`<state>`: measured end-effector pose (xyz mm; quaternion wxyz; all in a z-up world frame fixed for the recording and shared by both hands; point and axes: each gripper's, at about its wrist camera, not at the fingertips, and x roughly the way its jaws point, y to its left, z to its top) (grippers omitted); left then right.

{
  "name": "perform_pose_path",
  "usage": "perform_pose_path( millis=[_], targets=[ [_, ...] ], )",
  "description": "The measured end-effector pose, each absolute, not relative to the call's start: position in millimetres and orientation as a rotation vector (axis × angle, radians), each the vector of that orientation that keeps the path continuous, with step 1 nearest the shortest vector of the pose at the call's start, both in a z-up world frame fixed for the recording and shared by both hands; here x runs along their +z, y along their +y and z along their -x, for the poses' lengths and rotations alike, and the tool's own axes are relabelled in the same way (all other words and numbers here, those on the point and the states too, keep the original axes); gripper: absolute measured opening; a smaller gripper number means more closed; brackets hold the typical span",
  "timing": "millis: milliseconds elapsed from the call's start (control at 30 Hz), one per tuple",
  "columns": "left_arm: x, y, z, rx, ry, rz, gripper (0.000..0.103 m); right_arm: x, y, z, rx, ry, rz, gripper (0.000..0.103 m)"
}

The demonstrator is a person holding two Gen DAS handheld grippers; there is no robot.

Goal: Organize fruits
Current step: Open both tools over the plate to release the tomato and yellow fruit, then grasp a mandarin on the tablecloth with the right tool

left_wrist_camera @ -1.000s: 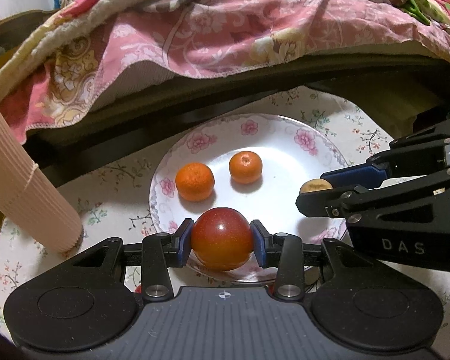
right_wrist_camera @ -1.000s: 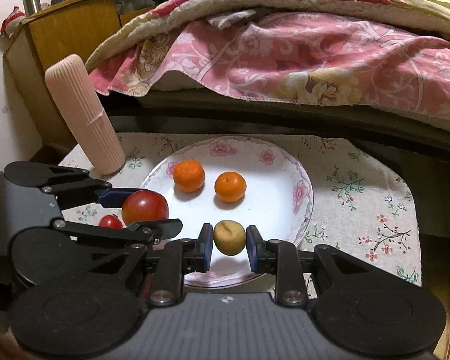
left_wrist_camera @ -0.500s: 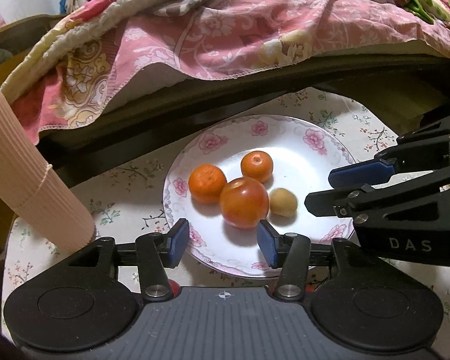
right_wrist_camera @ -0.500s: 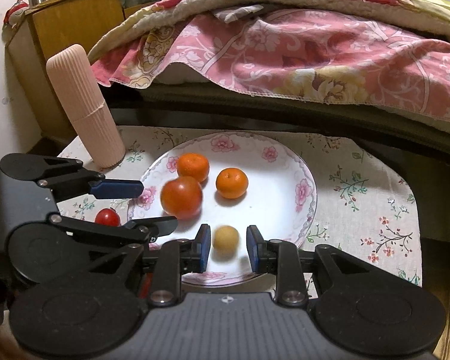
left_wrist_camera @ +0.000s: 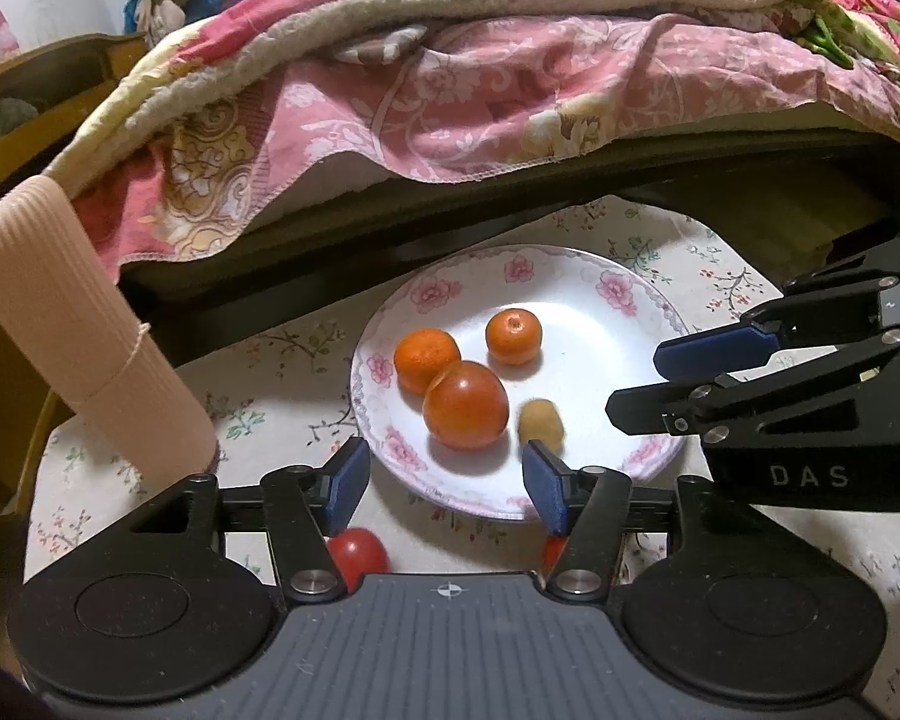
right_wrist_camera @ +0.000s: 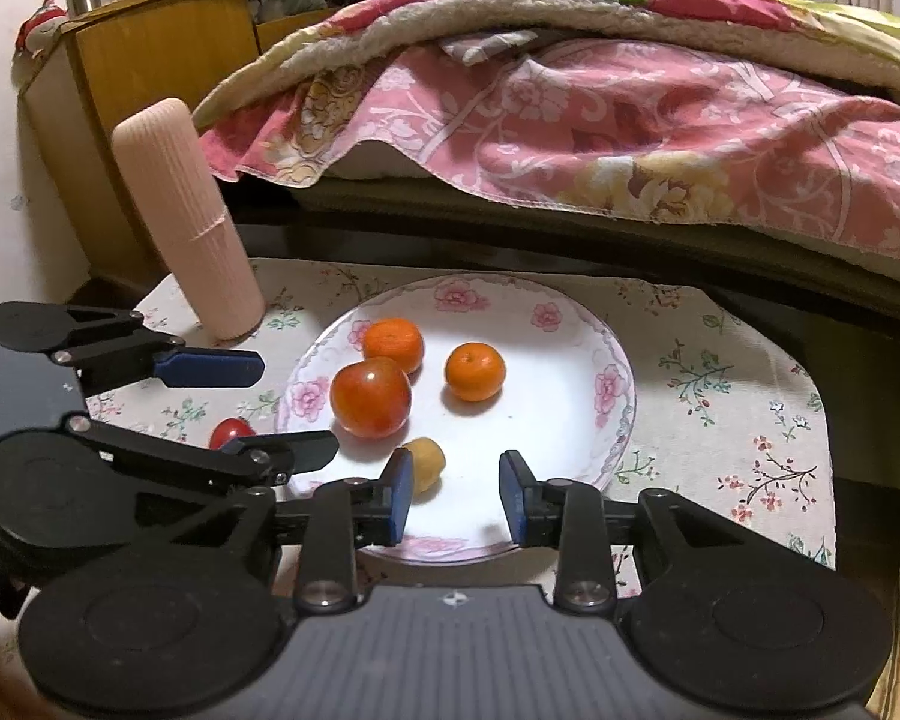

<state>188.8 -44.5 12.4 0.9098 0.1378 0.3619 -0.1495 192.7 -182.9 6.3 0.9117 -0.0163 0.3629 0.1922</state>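
A white floral plate (left_wrist_camera: pixel 630 312) (right_wrist_camera: pixel 570 324) holds a large red-orange fruit (left_wrist_camera: pixel 465 405) (right_wrist_camera: pixel 370 398), two small oranges (left_wrist_camera: pixel 426 359) (left_wrist_camera: pixel 513 336) and a small tan fruit (left_wrist_camera: pixel 540 420) (right_wrist_camera: pixel 426 461). My left gripper (left_wrist_camera: pixel 446 483) is open and empty at the plate's near rim, behind the big fruit. My right gripper (right_wrist_camera: pixel 456 495) is open and empty over the plate's near edge, with the tan fruit just by its left finger. A small red tomato (left_wrist_camera: pixel 359 552) (right_wrist_camera: pixel 231 432) lies on the cloth left of the plate.
A ribbed pink rolled mat (left_wrist_camera: pixel 72 330) (right_wrist_camera: pixel 189 222) stands at the table's left back. A pink quilt (left_wrist_camera: pixel 510 90) overhangs a dark bed edge behind the table. A wooden cabinet (right_wrist_camera: pixel 150 60) stands at far left. The floral tablecloth (right_wrist_camera: pixel 738 372) extends right of the plate.
Both grippers opened and let go: the big red-orange fruit and the tan fruit now rest on the plate. Both grippers have drawn back toward the near rim.
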Motion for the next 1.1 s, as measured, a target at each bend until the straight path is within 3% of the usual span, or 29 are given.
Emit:
perform_pose_path(
  millis=[1100],
  targets=[
    [-4.2, 3.5, -81.8, -0.358, 0.934, -0.212, 0.072, 4.6, -162.8, -85.6, 0.446, 0.872, -0.019, 0.034]
  ],
)
